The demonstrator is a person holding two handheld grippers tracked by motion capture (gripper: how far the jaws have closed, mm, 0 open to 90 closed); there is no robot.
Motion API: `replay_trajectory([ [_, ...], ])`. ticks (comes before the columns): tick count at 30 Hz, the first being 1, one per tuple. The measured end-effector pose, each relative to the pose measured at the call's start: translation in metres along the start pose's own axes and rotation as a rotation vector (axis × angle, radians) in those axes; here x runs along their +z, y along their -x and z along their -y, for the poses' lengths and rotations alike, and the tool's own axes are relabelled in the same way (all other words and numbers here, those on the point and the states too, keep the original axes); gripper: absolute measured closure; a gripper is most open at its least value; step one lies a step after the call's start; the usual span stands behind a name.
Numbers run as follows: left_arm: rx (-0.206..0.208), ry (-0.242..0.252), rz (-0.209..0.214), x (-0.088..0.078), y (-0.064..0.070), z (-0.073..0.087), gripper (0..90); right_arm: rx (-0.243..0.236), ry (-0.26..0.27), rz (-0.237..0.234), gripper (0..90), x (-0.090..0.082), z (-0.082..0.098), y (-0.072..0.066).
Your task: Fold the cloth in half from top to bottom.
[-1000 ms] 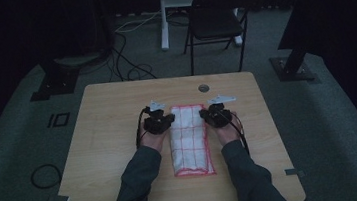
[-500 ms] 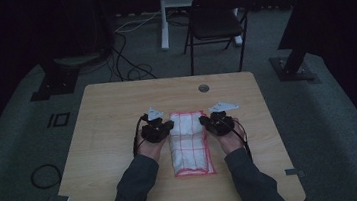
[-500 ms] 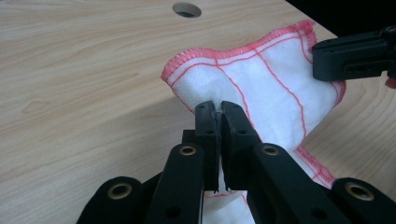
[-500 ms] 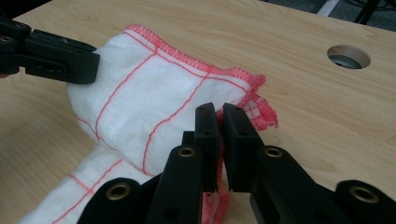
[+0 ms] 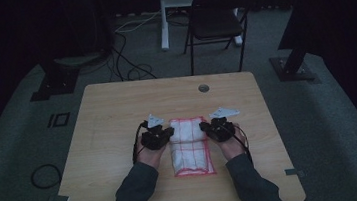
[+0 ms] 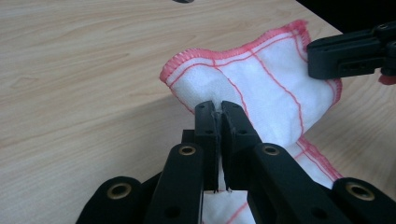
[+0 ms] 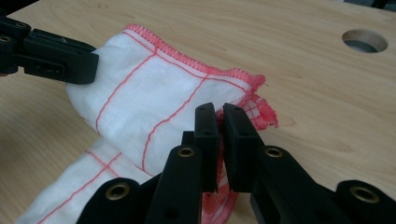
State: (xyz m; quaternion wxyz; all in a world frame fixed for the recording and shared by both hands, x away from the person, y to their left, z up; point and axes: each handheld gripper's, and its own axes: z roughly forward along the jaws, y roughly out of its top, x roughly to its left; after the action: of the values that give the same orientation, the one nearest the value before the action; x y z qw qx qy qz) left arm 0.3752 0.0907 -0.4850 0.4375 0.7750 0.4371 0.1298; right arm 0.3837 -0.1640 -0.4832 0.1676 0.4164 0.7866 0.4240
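High view: white cloth with red stripes (image 5: 190, 147) lies lengthwise at the middle of the tabletop (image 5: 117, 112), near the lower edge of the frame, its far end lifted and doubled back between the two tools. Left gripper (image 5: 166, 134) pinches the cloth's left edge, right gripper (image 5: 206, 127) the right edge; both sets of fingers are clamped nearly together with only thin fabric between them. Judging by the way it sags and rolls, the cloth is light, limp and thin, no stiffness at all; it should drape wherever it is unsupported and slip out of a loose pinch. Best hold looks to be the hemmed red border at the corners, where the stitching gives the fingers something to bite. Left gripper view shows what the overhead cannot: cloth (image 6: 261, 88) squeezed in a small pucker right at the fingertips (image 6: 205, 116), with the other tool (image 6: 350, 53) at the upper right of the frame. Right gripper view shows the frayed red corner (image 7: 261, 109) just past its fingertips (image 7: 236, 121) and a round hole in the tabletop (image 7: 364, 41) at upper right. Overhead alone gives the folding chair (image 5: 220, 15) beyond the tabletop.
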Motion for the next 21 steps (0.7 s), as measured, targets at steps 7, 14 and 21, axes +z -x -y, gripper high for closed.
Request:
replay_trajectory([
  [7,-0.008,-0.008,0.019,-0.005,0.005,0.011,86.5,-0.008,-0.012,-0.012,85.1,-0.004,0.011,-0.004],
  [14,-0.012,-0.015,0.034,-0.008,0.011,0.025,86.2,-0.010,-0.029,-0.028,85.1,-0.007,0.020,-0.008],
  [21,-0.028,-0.044,0.036,-0.006,0.015,0.046,86.1,-0.027,-0.067,-0.035,85.1,-0.003,0.037,-0.015],
])
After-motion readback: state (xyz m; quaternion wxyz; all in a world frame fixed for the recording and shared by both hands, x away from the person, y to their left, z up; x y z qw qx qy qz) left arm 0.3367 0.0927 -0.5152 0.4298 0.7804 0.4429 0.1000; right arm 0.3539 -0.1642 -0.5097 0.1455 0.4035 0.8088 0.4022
